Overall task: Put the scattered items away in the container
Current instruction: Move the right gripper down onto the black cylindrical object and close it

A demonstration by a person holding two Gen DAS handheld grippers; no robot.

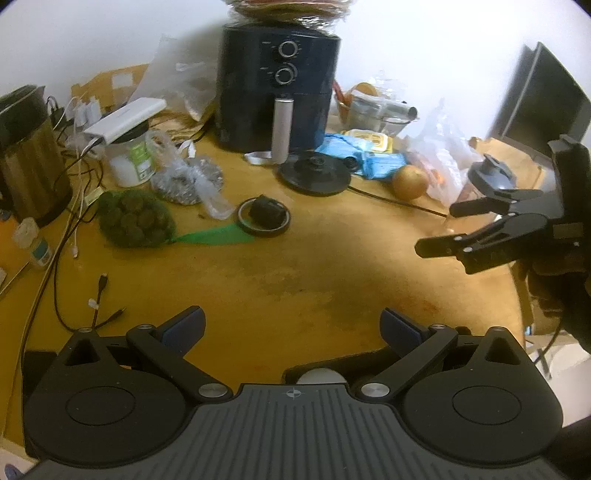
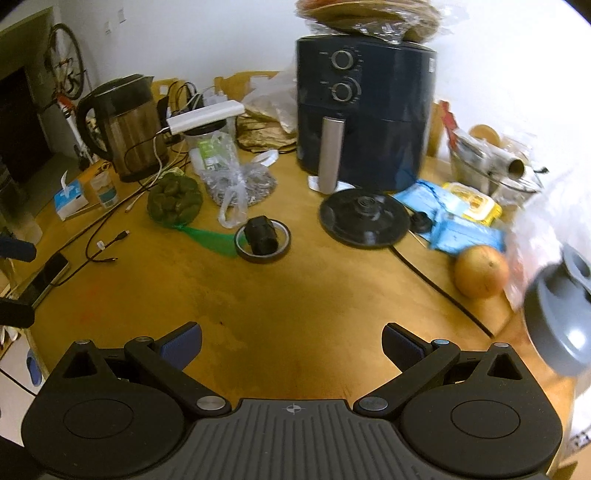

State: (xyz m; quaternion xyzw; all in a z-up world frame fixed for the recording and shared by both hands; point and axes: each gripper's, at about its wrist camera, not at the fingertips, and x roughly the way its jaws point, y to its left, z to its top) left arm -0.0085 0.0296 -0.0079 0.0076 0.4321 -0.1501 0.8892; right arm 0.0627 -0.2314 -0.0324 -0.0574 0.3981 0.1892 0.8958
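Hovering over the bare middle of the wooden bench (image 1: 295,258), my left claw (image 1: 293,326) has its blue-padded fingers spread wide with nothing between them. My right claw (image 2: 291,343) is spread the same way and empty; from the left wrist view it shows at the right edge (image 1: 436,229), its two black fingers apart above the bench.

Clutter rings the far half of the bench. A dark blue air fryer (image 2: 364,110) stands at the back with wrapped flatbreads (image 2: 369,14) stacked on top. In front of it sits a black kettle base (image 2: 365,218), its cord (image 2: 439,288) running toward the near right edge. A roll of tape (image 2: 263,240) lies near the centre with a small black object (image 2: 261,232) sitting in its ring. Just left of it is a green net bag of avocados (image 2: 174,201), and behind that a knotted clear plastic bag (image 2: 240,184) and a plastic jar (image 2: 207,147) with a white power bank (image 2: 205,114) on its lid. A steel kettle (image 2: 125,125) stands at the far left among loose cables (image 2: 99,247).

On the right, an orange (image 2: 480,271) rests beside blue wet-wipe packs (image 2: 461,229), and a blurred grey-lidded bottle (image 2: 561,314) looms close to my right claw. I cannot tell which thing is the container.
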